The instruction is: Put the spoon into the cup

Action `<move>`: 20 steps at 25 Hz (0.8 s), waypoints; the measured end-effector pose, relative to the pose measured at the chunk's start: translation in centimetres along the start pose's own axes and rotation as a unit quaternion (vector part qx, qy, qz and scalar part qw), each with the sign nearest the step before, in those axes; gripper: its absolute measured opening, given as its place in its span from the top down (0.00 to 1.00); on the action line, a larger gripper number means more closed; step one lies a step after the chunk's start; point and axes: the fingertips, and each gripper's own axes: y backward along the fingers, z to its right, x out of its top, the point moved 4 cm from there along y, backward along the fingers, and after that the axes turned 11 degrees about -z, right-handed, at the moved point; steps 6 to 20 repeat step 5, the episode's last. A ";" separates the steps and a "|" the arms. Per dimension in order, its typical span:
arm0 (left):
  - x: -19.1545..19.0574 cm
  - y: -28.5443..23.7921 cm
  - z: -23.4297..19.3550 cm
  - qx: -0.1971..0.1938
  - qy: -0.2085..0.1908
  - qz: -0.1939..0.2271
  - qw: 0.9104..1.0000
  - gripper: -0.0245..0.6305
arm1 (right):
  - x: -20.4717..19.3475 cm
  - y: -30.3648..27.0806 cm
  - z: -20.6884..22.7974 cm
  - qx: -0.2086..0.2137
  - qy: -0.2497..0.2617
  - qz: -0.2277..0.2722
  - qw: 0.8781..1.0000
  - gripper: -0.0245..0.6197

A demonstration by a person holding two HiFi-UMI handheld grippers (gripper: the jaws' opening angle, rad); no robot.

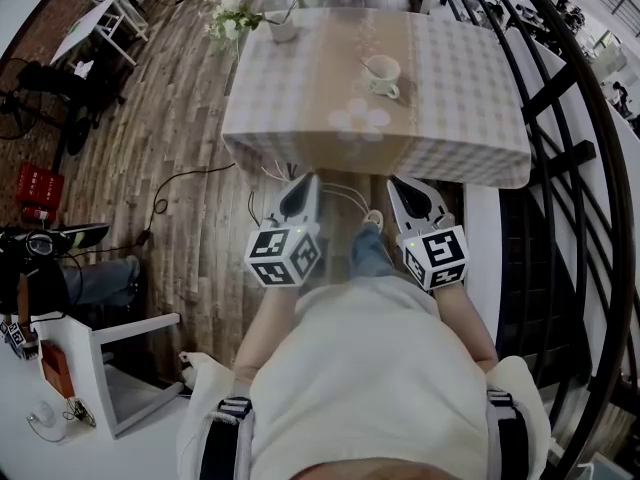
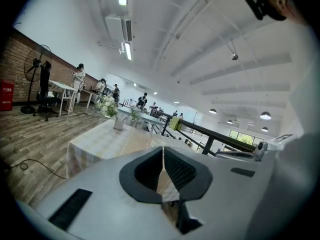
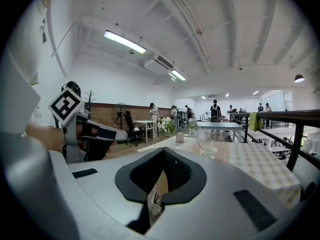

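Spoon (image 3: 201,144) barely shows: a thin handle leaning out of the cup (image 1: 382,74), midway between the table's (image 1: 470,118) side edges. Vase (image 1: 281,28) at far left corner. Left gripper (image 1: 310,181) and right gripper (image 1: 396,183), short of near edge, closed, empty.

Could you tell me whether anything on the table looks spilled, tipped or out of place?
Nothing stands out: the cup stands upright on the checked tablecloth, the flower vase is upright too, and no spill shows.

Matt checked cloth (image 1: 470,98) drapes the worktop (image 1: 300,128). The cup (image 1: 381,73) on it looks glossy white. The floor (image 1: 170,108) beside the worktop is wood planks. The left tongs (image 1: 304,182) and right tongs (image 1: 396,183) are smooth matt grey plastic.
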 end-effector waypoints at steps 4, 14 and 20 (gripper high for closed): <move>-0.1 -0.1 -0.2 0.012 -0.005 -0.004 1.000 0.95 | 0.1 -0.1 0.1 0.000 -0.001 0.002 1.000 0.96; -0.1 -0.1 -0.3 0.015 -0.007 -0.005 1.000 0.96 | 0.1 -0.1 0.1 0.001 -0.002 0.002 1.000 0.96; -0.1 -0.1 -0.3 0.015 -0.007 -0.005 1.000 0.96 | 0.1 -0.1 0.1 0.001 -0.002 0.002 1.000 0.96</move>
